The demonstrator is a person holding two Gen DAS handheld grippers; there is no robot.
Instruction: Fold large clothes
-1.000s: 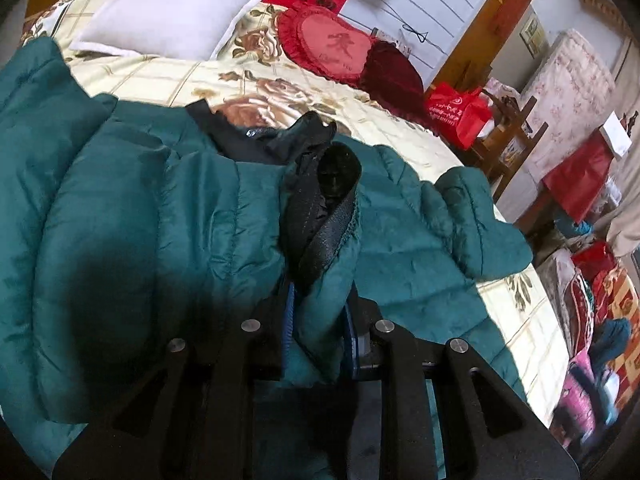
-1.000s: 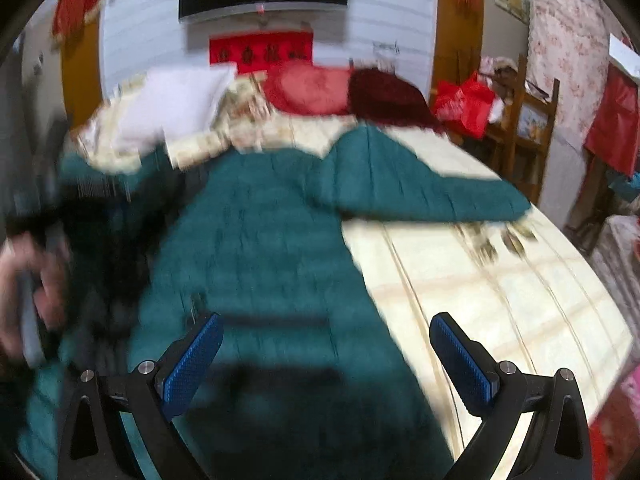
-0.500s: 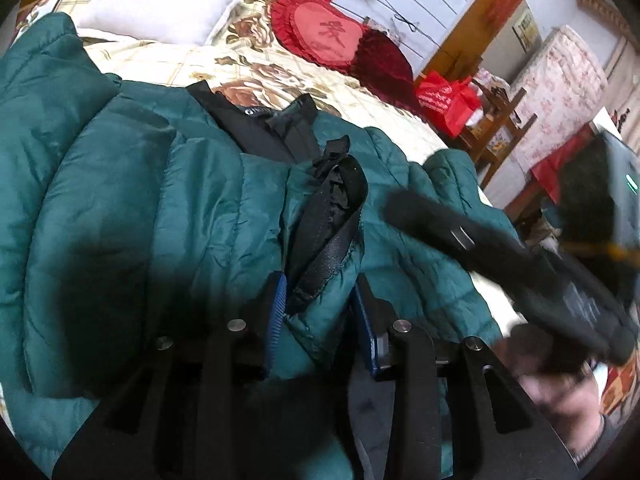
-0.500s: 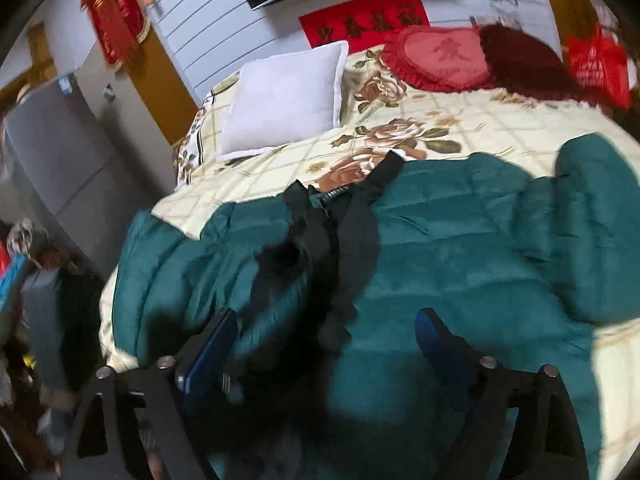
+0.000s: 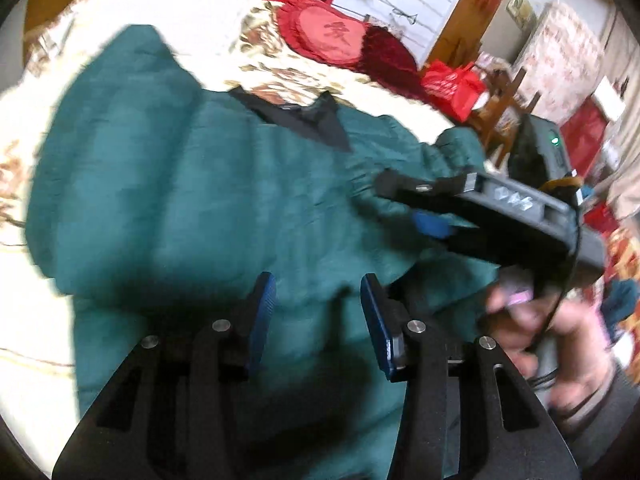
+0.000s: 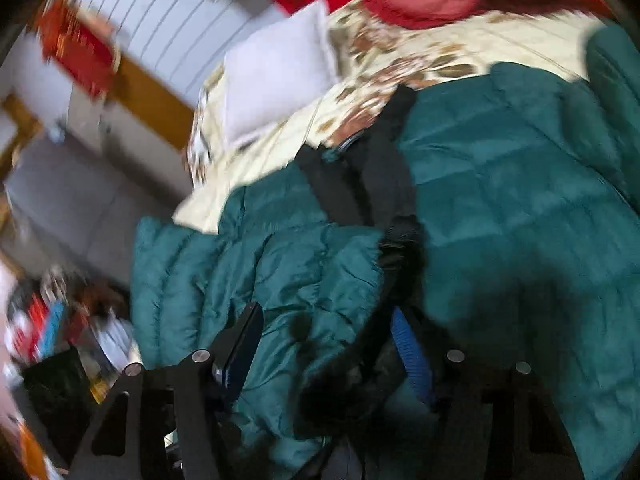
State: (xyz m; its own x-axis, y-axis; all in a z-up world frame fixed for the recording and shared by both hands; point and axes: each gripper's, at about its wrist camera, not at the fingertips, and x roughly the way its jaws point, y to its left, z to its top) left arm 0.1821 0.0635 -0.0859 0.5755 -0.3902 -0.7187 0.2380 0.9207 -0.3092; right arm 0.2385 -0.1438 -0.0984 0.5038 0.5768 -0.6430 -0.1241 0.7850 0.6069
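Left gripper point(image 5: 316, 312): fingers released, parted over the green puffer jacket point(image 5: 192, 208), holding nothing. Right gripper point(image 6: 324, 340): fingers spread around the jacket's front edge, grip uncertain. Jacket lies spread on the floral bed point(image 6: 400, 60); white pillow point(image 6: 276, 76) beyond.

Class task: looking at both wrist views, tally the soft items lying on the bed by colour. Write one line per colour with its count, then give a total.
Green: 1, the puffer jacket.
White: 1, the pillow.
Red: 1, the round cushion.
Dark red: 1, the maroon cushion beside it.
Total: 4
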